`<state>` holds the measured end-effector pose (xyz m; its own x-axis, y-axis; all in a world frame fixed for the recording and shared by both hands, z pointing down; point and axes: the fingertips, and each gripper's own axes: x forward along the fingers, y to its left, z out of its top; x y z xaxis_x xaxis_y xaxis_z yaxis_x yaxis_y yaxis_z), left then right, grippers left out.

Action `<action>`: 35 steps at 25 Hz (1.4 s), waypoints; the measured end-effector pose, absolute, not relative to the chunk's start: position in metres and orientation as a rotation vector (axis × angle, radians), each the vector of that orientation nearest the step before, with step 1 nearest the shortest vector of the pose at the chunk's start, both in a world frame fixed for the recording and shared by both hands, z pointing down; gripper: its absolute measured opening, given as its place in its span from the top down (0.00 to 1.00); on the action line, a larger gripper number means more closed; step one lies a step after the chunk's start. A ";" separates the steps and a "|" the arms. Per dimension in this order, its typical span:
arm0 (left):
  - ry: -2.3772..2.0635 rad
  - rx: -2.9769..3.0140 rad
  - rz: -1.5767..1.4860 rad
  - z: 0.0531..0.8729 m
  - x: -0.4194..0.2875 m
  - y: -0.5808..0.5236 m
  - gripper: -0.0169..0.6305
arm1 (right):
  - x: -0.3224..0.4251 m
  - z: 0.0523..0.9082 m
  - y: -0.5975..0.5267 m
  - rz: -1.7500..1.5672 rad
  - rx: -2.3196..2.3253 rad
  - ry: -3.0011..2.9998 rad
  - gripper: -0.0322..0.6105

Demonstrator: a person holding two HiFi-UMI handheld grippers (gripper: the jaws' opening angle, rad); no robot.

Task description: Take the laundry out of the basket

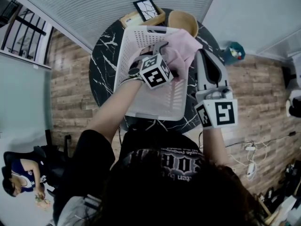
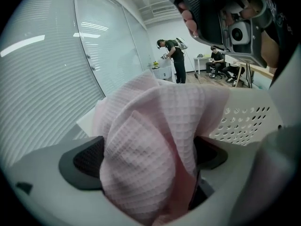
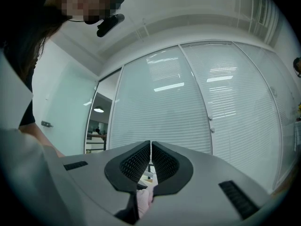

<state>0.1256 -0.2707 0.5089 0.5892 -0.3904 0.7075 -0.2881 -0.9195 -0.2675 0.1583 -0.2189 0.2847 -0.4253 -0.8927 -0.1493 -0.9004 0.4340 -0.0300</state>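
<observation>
A white perforated laundry basket (image 1: 136,55) stands on a round black marble table (image 1: 106,46). A pink waffle cloth (image 1: 181,48) is bunched over the basket's far right rim. My left gripper (image 1: 170,62) reaches into the basket beside it. In the left gripper view its jaws stand wide apart with the pink cloth (image 2: 150,140) lying loosely between the pads (image 2: 77,161), and the basket wall (image 2: 244,121) is at the right. My right gripper (image 1: 201,55) points up just right of the cloth. In the right gripper view its jaws (image 3: 150,145) meet at the tips, with a bit of pale pink cloth (image 3: 143,199) pinched in the throat.
A wooden tray with a framed picture (image 1: 141,14) and a wooden bowl (image 1: 184,21) sit at the table's far edge behind the basket. A teal object (image 1: 233,51) and cables (image 1: 249,149) lie on the brick-pattern floor at the right. People (image 2: 175,60) are far back in the room.
</observation>
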 end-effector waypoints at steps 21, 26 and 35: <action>0.594 -2.619 -1.268 0.522 0.129 -0.277 0.47 | 0.159 0.286 -0.215 0.084 -1.612 2.543 0.90; 0.637 -2.685 -1.236 0.518 0.128 -0.278 0.52 | 0.158 0.286 -0.214 0.081 -1.609 2.545 0.90; 0.722 -2.740 -1.151 0.511 0.125 -0.279 0.62 | 0.159 0.286 -0.211 0.084 -1.612 2.547 0.90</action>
